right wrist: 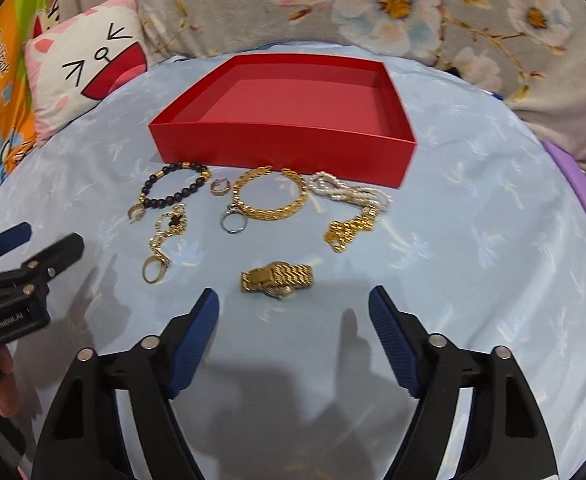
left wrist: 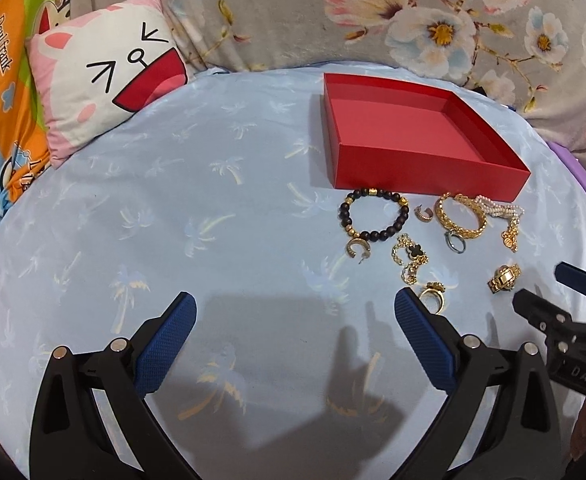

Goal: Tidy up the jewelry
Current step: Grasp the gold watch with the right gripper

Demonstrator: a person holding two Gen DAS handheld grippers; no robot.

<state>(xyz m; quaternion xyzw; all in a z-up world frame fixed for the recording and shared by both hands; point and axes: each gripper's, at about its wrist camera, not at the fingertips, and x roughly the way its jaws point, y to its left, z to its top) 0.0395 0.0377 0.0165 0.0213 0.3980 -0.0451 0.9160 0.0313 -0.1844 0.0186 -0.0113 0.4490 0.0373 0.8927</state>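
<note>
An empty red box [right wrist: 285, 152] [left wrist: 421, 168] stands on the blue sheet. Jewelry lies in front of it: a black bead bracelet [right wrist: 175, 184] [left wrist: 373, 216], a gold bangle [right wrist: 271, 196] [left wrist: 459, 216], a pearl strand [right wrist: 353, 192], a gold chain [right wrist: 347, 230], a clover bracelet [right wrist: 169, 226] [left wrist: 411, 256], a gold ring [right wrist: 153, 270] [left wrist: 433, 296] and a gold watch [right wrist: 279, 278] [left wrist: 503, 278]. My right gripper [right wrist: 293, 308] is open, just short of the watch. My left gripper [left wrist: 295, 312] is open and empty, with the ring by its right finger.
A cartoon cat pillow [left wrist: 105, 72] lies at the back left. A floral blanket [left wrist: 373, 12] runs along the back. A purple object [right wrist: 577, 184] lies at the right edge. The blue sheet [left wrist: 173, 200] is bare on the left.
</note>
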